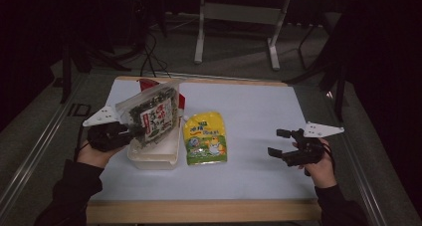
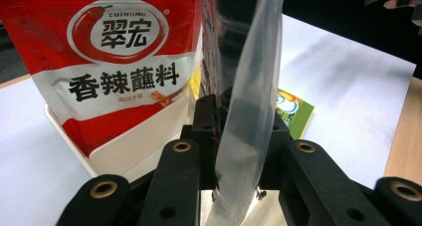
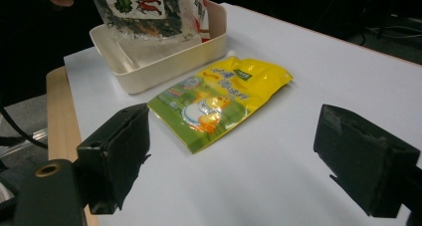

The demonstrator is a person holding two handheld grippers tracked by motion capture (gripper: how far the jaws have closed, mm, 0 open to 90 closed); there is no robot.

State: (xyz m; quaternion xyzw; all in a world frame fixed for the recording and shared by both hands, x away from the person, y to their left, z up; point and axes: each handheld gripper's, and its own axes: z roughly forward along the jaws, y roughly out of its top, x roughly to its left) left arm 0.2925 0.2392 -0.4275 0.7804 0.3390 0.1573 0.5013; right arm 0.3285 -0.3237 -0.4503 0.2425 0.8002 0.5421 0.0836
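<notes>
My left gripper (image 1: 130,131) is shut on the edge of a clear bag of dark dried greens with a red label (image 1: 152,114), holding it tilted over a white bin (image 1: 154,159). Seen along the left gripper (image 2: 240,120), the bag's clear edge (image 2: 246,101) runs up between the closed jaws. A red and white sauce pouch (image 2: 114,61) stands upright in the bin at its far end (image 1: 182,102). A yellow and green spouted pouch (image 1: 205,136) lies flat on the table right of the bin. My right gripper (image 1: 277,142) hovers open and holds nothing, with the yellow pouch (image 3: 224,96) ahead of its jaws.
The white bin (image 3: 164,66) sits at the left of the pale blue table top (image 1: 259,111). A wooden strip (image 1: 199,210) edges the near side. Dark floor, cables and a white table frame (image 1: 201,32) lie beyond the far edge.
</notes>
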